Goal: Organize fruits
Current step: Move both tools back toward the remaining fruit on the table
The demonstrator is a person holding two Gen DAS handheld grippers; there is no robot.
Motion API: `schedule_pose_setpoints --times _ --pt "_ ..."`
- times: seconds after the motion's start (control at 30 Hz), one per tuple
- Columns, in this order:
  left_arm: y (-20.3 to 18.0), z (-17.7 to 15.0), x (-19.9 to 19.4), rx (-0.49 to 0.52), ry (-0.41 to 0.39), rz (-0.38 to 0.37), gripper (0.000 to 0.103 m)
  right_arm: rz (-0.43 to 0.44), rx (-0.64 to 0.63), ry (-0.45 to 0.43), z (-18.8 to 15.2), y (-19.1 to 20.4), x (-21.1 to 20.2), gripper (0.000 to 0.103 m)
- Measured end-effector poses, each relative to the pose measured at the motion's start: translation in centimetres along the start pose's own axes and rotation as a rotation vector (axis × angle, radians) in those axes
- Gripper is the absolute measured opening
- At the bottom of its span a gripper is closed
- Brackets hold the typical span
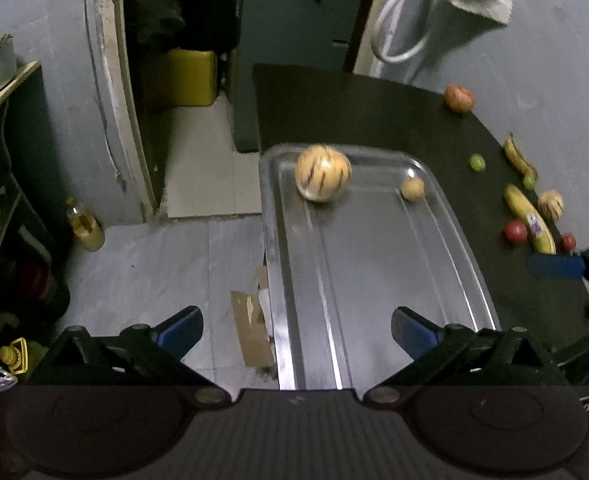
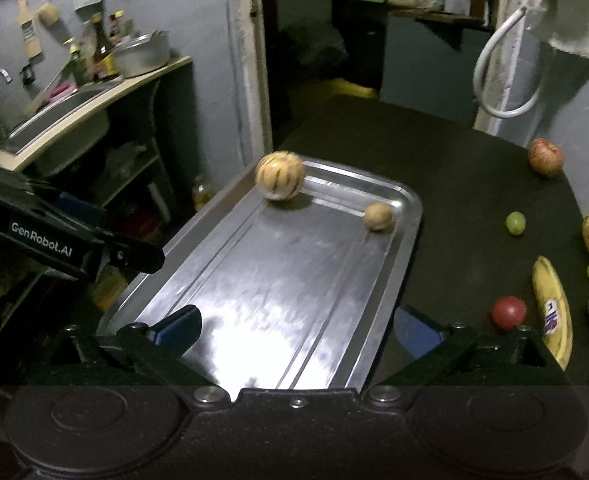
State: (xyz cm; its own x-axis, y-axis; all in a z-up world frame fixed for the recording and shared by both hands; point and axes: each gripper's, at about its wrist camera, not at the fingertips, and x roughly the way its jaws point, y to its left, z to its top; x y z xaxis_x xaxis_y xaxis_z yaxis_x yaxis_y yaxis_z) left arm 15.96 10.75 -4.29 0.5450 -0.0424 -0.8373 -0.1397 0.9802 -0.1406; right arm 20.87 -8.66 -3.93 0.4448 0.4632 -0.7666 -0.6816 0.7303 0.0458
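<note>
Dim room; strong glare on steel tray (image 2: pixel 254 320); striped fruit (image 1: pixel 323 173) motion-blurred; fisheye bending, dark corners.

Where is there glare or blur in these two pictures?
Right wrist view: strong white glare on the near part of the tray; the striped melon is slightly smeared. Left wrist view: no strong glare; the melon is blurred. Both views bend straight edges.

Blue-grey painted walls (image 1: pixel 62 80) flank a peeling cream door frame (image 1: pixel 112 92) that opens onto a dim back room with a yellow plastic container (image 1: pixel 188 76). The pale tiled floor (image 1: pixel 154 256) carries scraps of brown cardboard (image 1: pixel 252 328). A cream-topped dark shelving unit (image 2: pixel 94 96) holds a steel pot (image 2: pixel 142 54) and glass bottles (image 2: pixel 102 48). A white hose loop (image 2: pixel 502 76) hangs on the wall.
</note>
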Motion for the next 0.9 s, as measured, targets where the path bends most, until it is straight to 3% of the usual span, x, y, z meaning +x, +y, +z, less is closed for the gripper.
schedule_pose_setpoints --times 0.47,0.6,0.9 --pt "-1.6 -3.2 -0.8 0.075 0.125 -0.016 0.102 0.007 0.023 0.14 -3.0 0.0 -1.7 0.102" --pt "-2.3 -3.2 -0.9 0.108 0.148 -0.028 0.102 -0.053 0.044 0.212 -3.9 -0.8 -1.8 0.102" --pt "-5.6 -2.6 -0.9 0.258 0.174 -0.052 0.102 -0.182 0.219 0.231 -6.1 -4.5 -4.0 0.102"
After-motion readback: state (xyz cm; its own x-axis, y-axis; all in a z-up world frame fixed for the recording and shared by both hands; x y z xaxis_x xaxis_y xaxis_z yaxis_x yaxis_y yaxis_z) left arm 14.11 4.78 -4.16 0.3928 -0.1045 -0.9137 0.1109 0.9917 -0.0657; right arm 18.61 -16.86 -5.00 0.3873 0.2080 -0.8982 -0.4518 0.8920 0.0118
